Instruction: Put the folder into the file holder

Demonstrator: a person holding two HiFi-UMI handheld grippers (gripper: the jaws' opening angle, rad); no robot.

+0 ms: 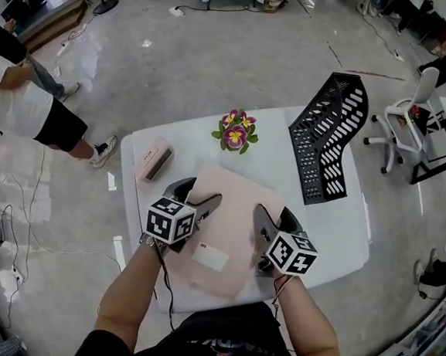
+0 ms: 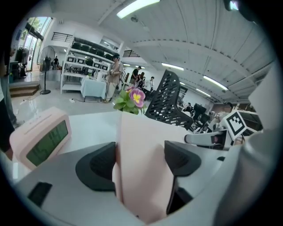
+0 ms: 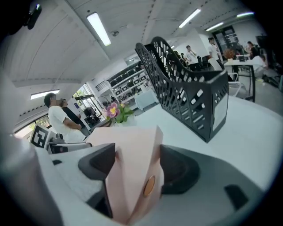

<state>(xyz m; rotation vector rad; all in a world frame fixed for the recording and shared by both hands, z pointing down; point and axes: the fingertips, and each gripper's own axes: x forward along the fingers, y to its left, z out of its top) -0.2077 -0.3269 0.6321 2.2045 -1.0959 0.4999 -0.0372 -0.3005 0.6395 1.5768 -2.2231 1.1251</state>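
Folder (image 1: 234,213) clamped at both side edges: left tongs (image 1: 196,197), right tongs (image 1: 275,220) holding it.

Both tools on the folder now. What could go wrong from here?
The folder bows between the left tool and right tool: it may crease or slip out. The holder stands free by the table corner: a hard push could shove it. The flowers sit near the path.

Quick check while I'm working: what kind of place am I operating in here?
Probably an open-plan office or lab workshop. A wheeled office chair stands on a bare concrete floor, long storage shelves line the far wall, and people stand about in the background under strip lights.
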